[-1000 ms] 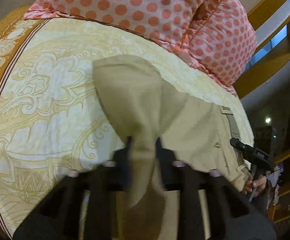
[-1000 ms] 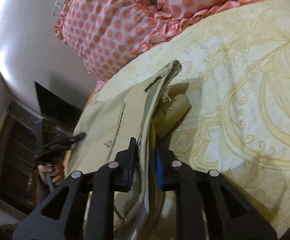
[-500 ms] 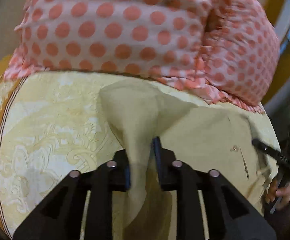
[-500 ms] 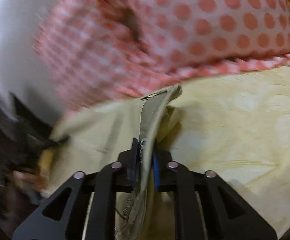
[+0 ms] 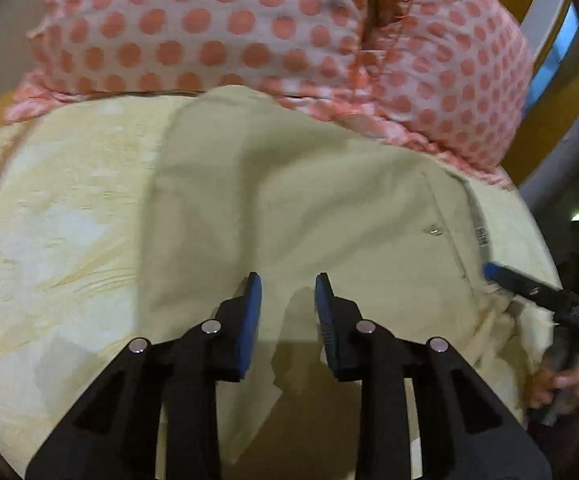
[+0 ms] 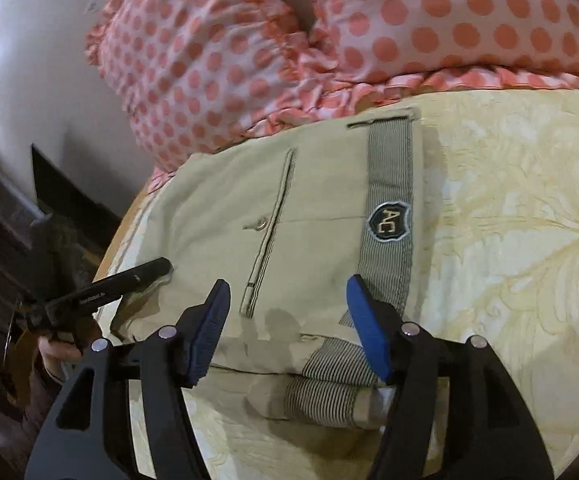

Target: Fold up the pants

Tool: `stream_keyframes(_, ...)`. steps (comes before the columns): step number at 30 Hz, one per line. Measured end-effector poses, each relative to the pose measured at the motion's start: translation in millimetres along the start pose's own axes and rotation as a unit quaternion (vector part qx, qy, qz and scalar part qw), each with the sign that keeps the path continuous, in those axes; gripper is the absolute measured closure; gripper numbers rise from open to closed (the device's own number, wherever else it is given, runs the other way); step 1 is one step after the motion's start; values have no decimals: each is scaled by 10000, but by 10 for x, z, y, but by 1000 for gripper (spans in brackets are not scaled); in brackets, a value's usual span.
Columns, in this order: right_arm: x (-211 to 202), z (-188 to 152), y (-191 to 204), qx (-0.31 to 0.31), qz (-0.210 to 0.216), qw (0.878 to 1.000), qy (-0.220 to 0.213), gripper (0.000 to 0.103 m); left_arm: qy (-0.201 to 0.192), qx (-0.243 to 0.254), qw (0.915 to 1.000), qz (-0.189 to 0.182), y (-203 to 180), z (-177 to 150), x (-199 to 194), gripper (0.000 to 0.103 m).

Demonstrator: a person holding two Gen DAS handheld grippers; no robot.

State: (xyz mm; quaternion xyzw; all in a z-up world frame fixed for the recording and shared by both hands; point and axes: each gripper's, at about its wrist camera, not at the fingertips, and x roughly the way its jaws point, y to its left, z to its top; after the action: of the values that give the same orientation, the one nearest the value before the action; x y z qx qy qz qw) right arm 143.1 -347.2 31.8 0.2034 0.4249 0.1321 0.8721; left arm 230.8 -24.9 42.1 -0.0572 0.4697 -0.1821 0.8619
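Bedspread (image 6: 509, 208) under folded pants (image 6: 309, 208), far edge blurred

You had one pair of pants (image 6: 313, 216) on the bed (image 6: 521, 240), two dotted pillows (image 6: 217, 60) along its head edge, two grippers (image 5: 288, 300) (image 6: 287, 308), one button (image 6: 261, 224) and one badge (image 6: 389, 222) on the pants.

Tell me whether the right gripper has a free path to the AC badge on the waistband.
Probably yes. The right gripper is open, and the AC badge lies exposed ahead on the flat pants, nothing covering it.
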Motion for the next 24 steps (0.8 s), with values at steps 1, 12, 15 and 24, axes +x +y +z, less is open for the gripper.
stream_keyframes(1,-79,-59,49,-112,-189,9997,-130,25,-115,-84,9999,-11,3,-73,-137,54)
stream_keyframes(12,-261,-1289,706,-1198,-1341,9793,-931,1,-950,316,9910,893,-242,-1363,-869,3)
stream_keyframes(15,-166,-1385,751,-1219,-1550,9766,-853,1,-918,296,9884,1172,-215,-1513,-841,2)
stream_keyframes(24,-179,-1581,785,-1249,-1892,9667,-1189,1,-1250,484,9794,1509,-238,-1772,-816,2)
